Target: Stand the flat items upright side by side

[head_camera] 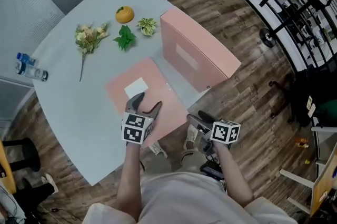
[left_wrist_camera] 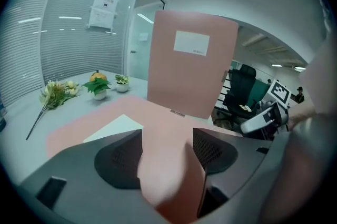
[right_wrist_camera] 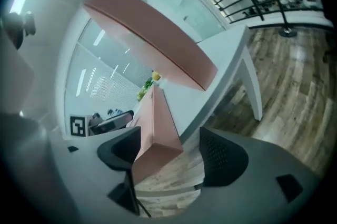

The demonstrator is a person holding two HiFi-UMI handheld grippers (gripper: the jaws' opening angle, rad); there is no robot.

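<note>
Grippers taking on the near end of the flat pink box file (head_camera: 163, 95)

The file is lying label-up on the table (head_camera: 79, 107), just in front of the standing box file (head_camera: 195, 52), which is already upright. It is looking like rigid, light card with smooth faces, so it is likely asking for a hold across its thickness at the near edge, then a pivot on the far edge. The left gripper (head_camera: 146, 103) is clamping that near edge, pink filling the gap between its jaws. The right gripper (head_camera: 197, 120) is hanging spread wide at the file's near right corner, the corner sitting against one jaw and clear of the other.
</note>
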